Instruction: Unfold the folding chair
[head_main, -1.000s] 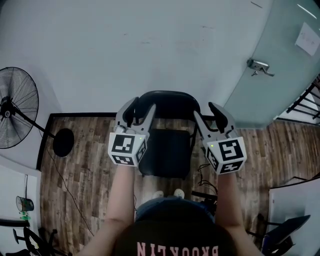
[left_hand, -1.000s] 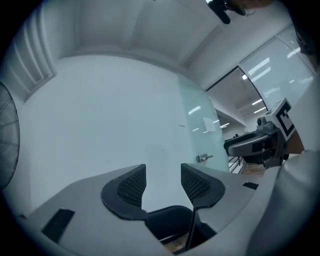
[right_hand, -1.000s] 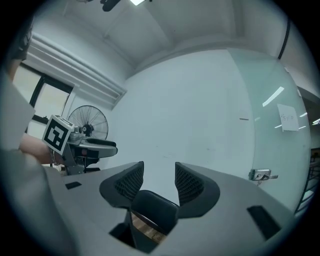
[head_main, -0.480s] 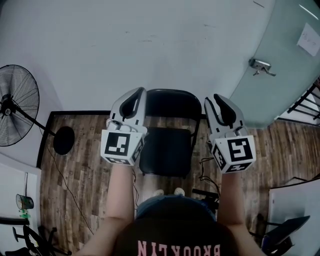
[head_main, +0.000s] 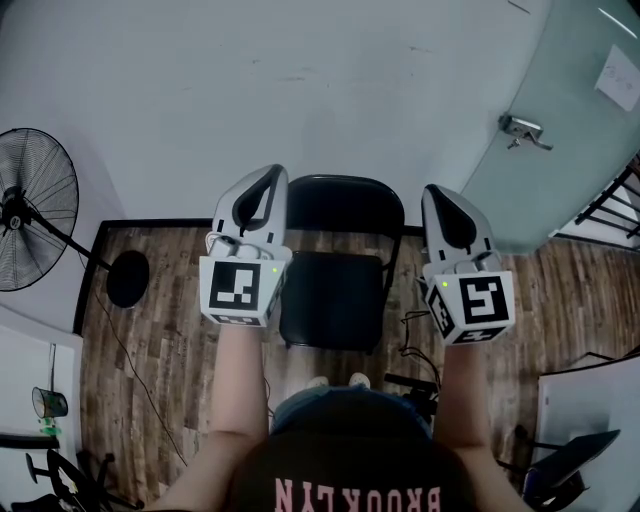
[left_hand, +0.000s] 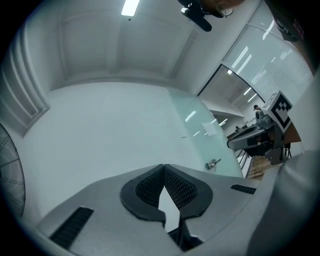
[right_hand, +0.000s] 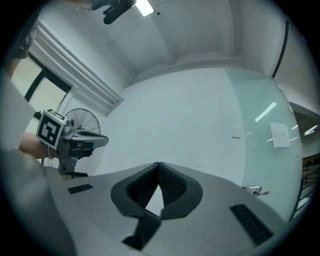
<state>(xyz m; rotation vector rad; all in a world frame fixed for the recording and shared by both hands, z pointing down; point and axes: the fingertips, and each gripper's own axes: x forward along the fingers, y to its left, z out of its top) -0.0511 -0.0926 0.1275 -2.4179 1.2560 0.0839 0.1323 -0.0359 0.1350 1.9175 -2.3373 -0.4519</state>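
Note:
A black folding chair (head_main: 335, 290) stands unfolded on the wooden floor against the white wall, its seat flat and its backrest (head_main: 340, 205) upright. My left gripper (head_main: 276, 172) hangs shut and empty just left of the backrest, clear of the chair. My right gripper (head_main: 432, 192) hangs shut and empty just right of it. In the left gripper view the left gripper (left_hand: 163, 166) has its pads touching with nothing between them. The right gripper view shows the right gripper (right_hand: 158, 164) the same way, facing the bare wall.
A standing fan (head_main: 35, 212) with a round base (head_main: 127, 283) is at the left. A frosted glass door (head_main: 560, 130) with a metal handle (head_main: 520, 132) is at the right. Cables (head_main: 410, 340) lie on the floor right of the chair. A white table corner (head_main: 590, 400) sits at the lower right.
Both grippers were open beside the chair's backrest a second ago; they have shut with nothing in them and risen a little. The chair has not moved.

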